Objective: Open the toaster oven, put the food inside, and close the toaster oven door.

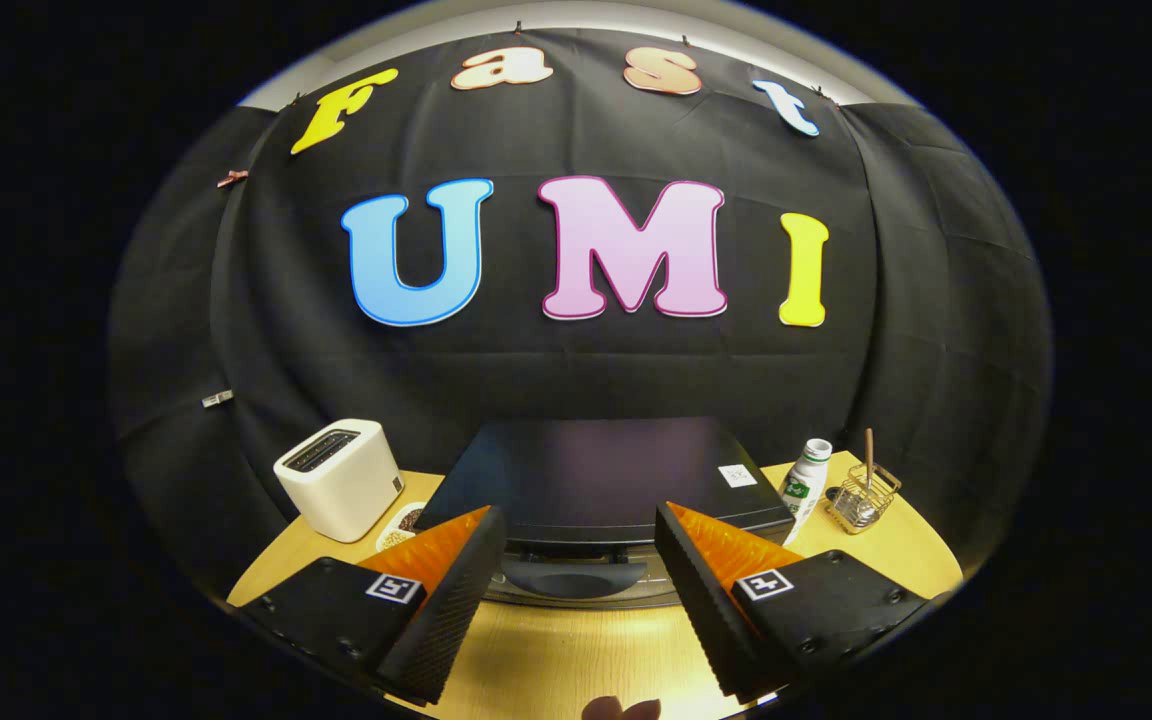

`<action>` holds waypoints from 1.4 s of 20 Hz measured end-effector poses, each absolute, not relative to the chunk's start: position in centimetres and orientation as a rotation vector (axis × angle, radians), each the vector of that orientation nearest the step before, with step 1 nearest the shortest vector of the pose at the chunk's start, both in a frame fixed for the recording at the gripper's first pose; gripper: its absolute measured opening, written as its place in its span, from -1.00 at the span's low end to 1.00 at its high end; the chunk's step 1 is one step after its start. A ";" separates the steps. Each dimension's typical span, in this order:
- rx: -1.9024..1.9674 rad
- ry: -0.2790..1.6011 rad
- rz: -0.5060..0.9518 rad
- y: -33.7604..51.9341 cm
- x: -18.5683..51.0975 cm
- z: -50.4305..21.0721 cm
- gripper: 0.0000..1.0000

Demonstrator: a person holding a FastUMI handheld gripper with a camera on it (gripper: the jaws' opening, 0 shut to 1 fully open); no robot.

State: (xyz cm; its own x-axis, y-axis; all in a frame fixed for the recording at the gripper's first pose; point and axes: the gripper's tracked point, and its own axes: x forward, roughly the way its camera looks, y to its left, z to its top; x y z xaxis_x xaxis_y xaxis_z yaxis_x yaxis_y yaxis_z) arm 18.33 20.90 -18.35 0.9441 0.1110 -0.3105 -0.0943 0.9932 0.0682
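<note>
A black toaster oven stands on the wooden table, seen from above its flat top. Its door handle shows at the front, just ahead of and between my fingers; the door looks closed. My gripper is open, one finger on each side of the handle and a wide gap between them, nothing held. A small white dish with dark and orange food in it sits left of the oven, partly hidden behind my left finger.
A white pop-up toaster stands at the left of the oven. A white bottle with a green label and a wire basket holding a stick stand at the right. Black cloth closes the back.
</note>
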 end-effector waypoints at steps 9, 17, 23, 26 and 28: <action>0.053 0.431 0.054 21.4 21.3 -25.2 0.96; 0.046 0.435 0.044 21.6 20.2 -26.3 0.98; 0.071 0.467 0.041 21.4 14.7 -28.4 0.98; 0.083 0.528 0.048 21.3 12.0 -30.7 0.98; 0.069 0.552 0.052 21.3 10.8 -31.8 0.98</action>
State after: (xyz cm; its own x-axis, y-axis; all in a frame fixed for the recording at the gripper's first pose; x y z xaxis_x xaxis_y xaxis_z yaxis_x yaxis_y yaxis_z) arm 10.80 21.26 -31.80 0.8503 0.0681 -0.5219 -0.0311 0.9964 0.0794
